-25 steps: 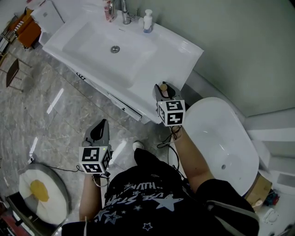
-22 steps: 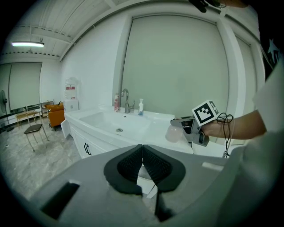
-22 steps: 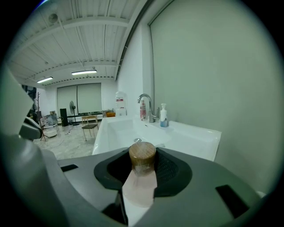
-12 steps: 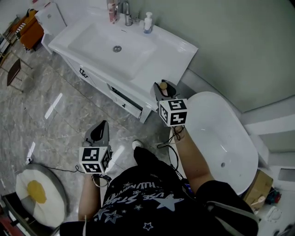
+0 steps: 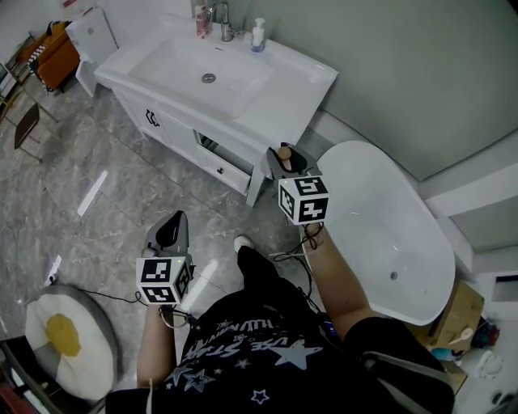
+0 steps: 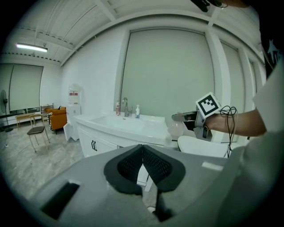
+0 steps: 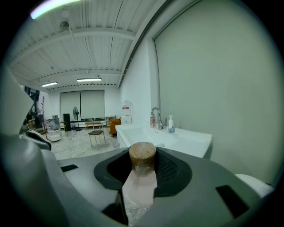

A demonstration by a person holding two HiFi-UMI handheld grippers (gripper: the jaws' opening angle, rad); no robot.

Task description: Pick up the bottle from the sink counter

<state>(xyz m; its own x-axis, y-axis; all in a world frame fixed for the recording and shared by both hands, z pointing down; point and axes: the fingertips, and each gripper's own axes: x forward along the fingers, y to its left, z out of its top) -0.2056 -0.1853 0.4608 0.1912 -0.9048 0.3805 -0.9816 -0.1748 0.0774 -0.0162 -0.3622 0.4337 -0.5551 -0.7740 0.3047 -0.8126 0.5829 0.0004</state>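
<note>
My right gripper is shut on a small clear bottle with a round wooden cap, held in the air between the vanity's right end and the bathtub. In the right gripper view the bottle stands upright between the dark pads, its cap above them. The white sink counter lies ahead, farther off. My left gripper hangs lower over the marble floor, its jaws shut with nothing between them. The left gripper view also catches the right gripper carrying the bottle.
On the counter's back edge stand a faucet, a pink bottle and a white pump dispenser. A white bathtub lies right. A drawer of the vanity is ajar. A round egg-pattern cushion lies at bottom left.
The sink counter has drifted up and away in the head view, as the person steps back from it. Both grippers keep their places and the bottle stays gripped.
</note>
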